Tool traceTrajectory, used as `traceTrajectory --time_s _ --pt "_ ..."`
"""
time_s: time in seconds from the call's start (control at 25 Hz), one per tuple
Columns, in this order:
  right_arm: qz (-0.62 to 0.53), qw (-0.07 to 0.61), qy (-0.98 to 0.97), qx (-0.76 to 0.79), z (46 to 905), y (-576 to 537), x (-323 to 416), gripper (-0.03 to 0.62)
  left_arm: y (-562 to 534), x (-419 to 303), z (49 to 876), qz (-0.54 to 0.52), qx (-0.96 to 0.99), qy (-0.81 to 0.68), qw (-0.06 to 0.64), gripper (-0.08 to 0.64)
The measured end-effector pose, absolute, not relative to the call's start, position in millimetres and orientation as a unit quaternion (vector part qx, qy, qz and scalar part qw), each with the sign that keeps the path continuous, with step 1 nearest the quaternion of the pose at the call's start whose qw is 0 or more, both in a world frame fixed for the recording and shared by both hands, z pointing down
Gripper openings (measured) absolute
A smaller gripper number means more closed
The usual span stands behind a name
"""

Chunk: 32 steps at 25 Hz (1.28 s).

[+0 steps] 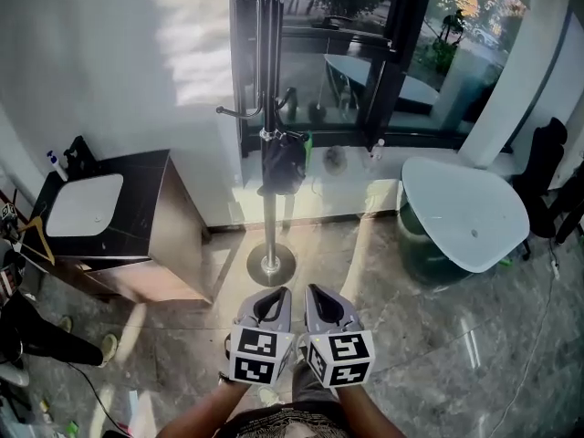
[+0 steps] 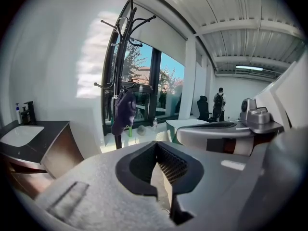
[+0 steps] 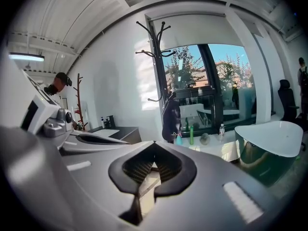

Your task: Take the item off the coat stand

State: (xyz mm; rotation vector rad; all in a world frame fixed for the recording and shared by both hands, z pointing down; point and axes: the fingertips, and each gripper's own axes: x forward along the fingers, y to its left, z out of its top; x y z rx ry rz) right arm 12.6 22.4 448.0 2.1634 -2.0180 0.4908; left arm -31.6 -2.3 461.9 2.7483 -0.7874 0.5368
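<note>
A black coat stand (image 1: 270,203) rises from a round base (image 1: 271,265) in front of the window. A dark bag-like item (image 1: 283,162) hangs from a low hook on it, and shows too in the left gripper view (image 2: 124,112) and the right gripper view (image 3: 171,121). My left gripper (image 1: 273,297) and right gripper (image 1: 318,296) are side by side low over the floor, well short of the stand's base. Both point at the stand. Each has its jaws together with nothing between them, as seen at the left gripper (image 2: 157,145) and the right gripper (image 3: 153,145).
A dark vanity with a white sink (image 1: 87,203) stands at the left, with a wooden hanger (image 1: 34,235) beside it. A white-topped table (image 1: 461,213) is at the right, a black chair (image 1: 543,167) behind it. Bottles line the window sill (image 1: 351,162). A person (image 2: 219,102) stands far off.
</note>
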Motion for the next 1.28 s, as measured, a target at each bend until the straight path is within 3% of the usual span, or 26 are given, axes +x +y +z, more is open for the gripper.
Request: traceTrajectory --time_s 1.28 --pt "0.124 0.101 -0.720 0.675 441 -131 107 0.006 -138 47 462 0.182 0.912 -0.344 0.126 0.005"
